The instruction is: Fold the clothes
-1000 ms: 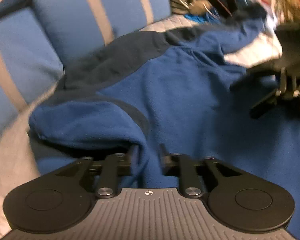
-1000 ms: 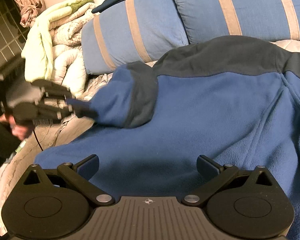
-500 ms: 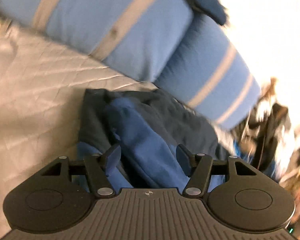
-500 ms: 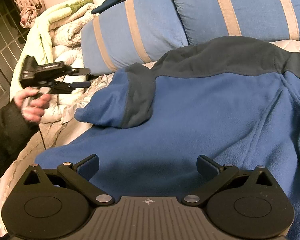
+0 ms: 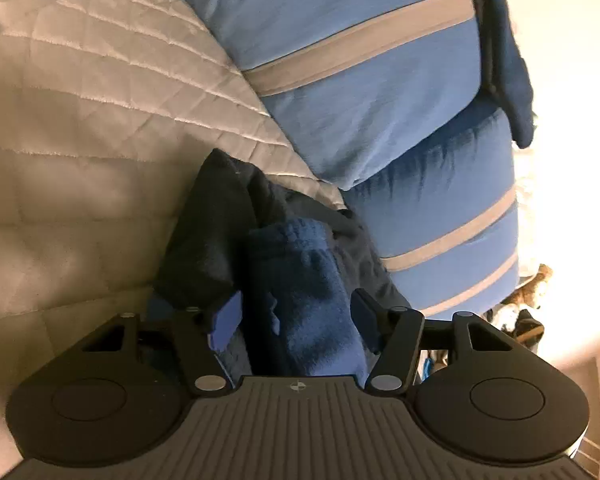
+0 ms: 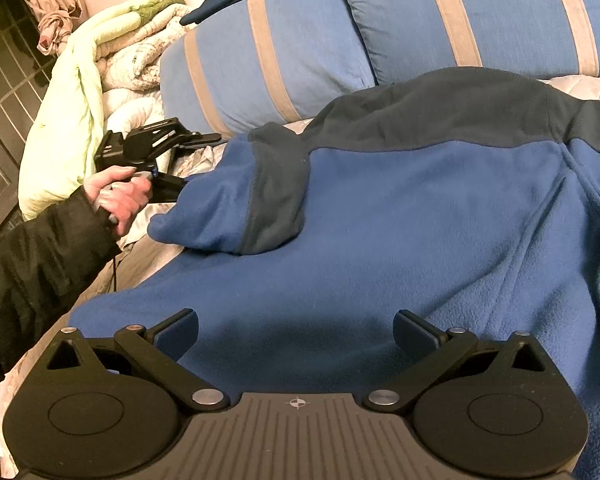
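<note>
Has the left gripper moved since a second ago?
Yes. In the right wrist view the left gripper has shifted right, toward the striped pillow, to the fleece sleeve; its jaws are closing around the sleeve.

The left gripper [image 5: 296, 320] is held at the folded sleeve of the blue fleece jacket [image 6: 400, 216], its jaws closing with the sleeve between them. The right gripper [image 6: 296, 330] is held spread wide just above the jacket's body, nothing gripped.
</note>
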A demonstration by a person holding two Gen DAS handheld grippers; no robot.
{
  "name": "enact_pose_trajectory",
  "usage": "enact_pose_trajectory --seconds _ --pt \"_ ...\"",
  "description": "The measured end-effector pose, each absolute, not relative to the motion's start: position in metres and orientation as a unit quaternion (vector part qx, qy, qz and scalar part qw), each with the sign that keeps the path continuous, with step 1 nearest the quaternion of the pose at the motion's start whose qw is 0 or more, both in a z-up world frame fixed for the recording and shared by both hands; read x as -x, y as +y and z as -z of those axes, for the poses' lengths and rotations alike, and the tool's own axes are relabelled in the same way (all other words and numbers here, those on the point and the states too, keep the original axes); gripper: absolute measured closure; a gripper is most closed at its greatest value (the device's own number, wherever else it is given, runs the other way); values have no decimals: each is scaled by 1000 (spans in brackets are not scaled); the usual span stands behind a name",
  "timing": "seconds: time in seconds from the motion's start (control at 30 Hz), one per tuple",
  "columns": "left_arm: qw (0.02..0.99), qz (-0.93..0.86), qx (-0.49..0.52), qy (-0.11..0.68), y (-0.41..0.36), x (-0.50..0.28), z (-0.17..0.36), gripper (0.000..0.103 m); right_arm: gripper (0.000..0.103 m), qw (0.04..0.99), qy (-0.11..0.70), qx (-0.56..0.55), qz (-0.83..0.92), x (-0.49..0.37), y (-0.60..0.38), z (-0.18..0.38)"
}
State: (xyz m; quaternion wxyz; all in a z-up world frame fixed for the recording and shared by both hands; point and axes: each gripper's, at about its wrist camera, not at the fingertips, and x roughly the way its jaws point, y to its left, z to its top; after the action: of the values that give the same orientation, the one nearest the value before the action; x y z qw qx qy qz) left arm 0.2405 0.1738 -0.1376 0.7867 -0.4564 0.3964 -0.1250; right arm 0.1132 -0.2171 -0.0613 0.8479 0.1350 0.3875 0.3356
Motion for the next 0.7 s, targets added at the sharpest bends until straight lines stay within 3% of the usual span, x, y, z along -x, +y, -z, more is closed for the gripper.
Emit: enact_pose_trajectory --seconds 0.13,0.37,0.43,0.6,0.7 --pt "779 118 474 394 172 -245 149 63 0 847 389 -136 -336 -114 -218 62" --pt "754 136 538 351 179 -239 159 64 0 846 388 -139 -337 -113 -219 62" --pt "750 141 544 349 179 -238 160 76 0 846 388 -139 -337 -113 -219 62" --pt "760 140 520 365 171 -238 151 94 0 847 388 -138 -337 -113 -218 61" --pt "802 125 455 366 163 -234 128 95 0 847 389 -136 -336 -114 -218 61"
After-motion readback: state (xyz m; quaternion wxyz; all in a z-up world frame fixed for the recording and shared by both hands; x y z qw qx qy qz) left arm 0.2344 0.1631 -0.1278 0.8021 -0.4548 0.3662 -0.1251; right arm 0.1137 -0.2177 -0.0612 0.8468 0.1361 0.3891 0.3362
